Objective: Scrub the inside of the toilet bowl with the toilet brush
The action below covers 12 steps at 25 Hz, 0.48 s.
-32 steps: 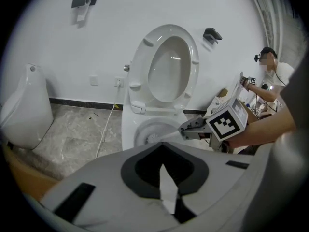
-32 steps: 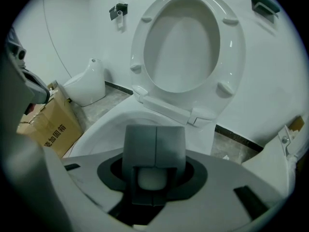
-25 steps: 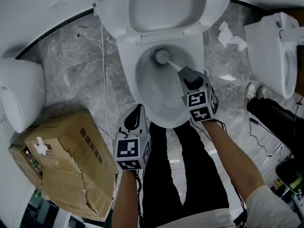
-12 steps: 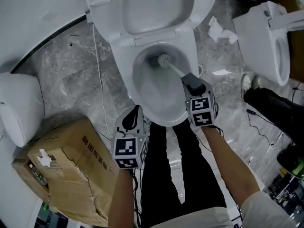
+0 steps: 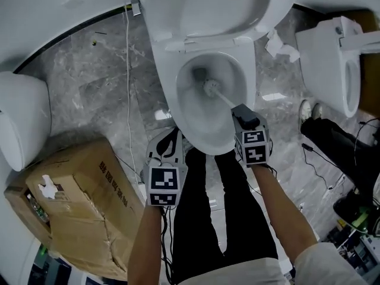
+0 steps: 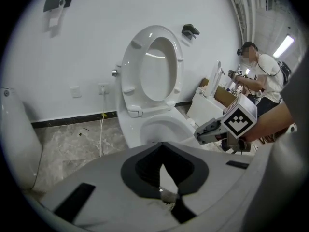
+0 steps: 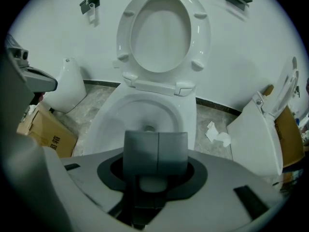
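1. Scrubbing step in hand, by the look of it: toilet brush point(image 5: 221, 95) slanted down into the toilet bowl point(image 5: 205, 129), bristle head point(image 5: 209, 88) low in the rear half of the bowl, on or just off the inner wall.
2. Right gripper point(image 5: 242, 113) above the front right of the rim, jaws clamped on the top end of the brush handle; seen from the right gripper view point(image 7: 156, 151), closed tight around it and pointing steeply down into the bowl.
3. Left gripper point(image 5: 171, 138) just off the front left of the bowl, beside the person's leg, jaws pressed together on nothing point(image 6: 162, 149); no part in the scrub for now.
4. Seat point(image 5: 208, 5) tipped up against the wall, so nothing over the bowl.
5. Next, most likely: sweep the head round the wall and up under the rim, front and left side included, pressing the bristles firmly on the porcelain.
6. Calls for a firm pinch on the handle so as not to let it roll or slip, and for strokes kept inside the rim.
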{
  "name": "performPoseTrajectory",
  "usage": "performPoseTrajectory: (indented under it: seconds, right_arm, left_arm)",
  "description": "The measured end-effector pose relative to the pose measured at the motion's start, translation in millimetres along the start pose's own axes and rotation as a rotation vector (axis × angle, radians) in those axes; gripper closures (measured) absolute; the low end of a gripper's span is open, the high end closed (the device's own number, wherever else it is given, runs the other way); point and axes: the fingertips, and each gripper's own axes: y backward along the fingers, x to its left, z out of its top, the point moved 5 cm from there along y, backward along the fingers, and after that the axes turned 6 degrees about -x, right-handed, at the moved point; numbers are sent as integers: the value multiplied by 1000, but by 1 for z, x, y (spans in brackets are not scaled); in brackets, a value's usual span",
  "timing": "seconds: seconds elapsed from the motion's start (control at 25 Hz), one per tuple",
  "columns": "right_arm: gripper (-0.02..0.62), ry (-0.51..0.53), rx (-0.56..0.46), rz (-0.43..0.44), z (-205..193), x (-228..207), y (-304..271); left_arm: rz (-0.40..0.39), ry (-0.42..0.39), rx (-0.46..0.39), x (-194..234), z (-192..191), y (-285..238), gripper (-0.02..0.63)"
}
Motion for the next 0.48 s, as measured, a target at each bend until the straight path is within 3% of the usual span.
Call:
performPoseTrajectory:
  seconds: [0.48]
  right_arm:
    - [414,1,20,55,0,32,-6]
  left_arm:
    - [17,25,22,12,-21,14,581]
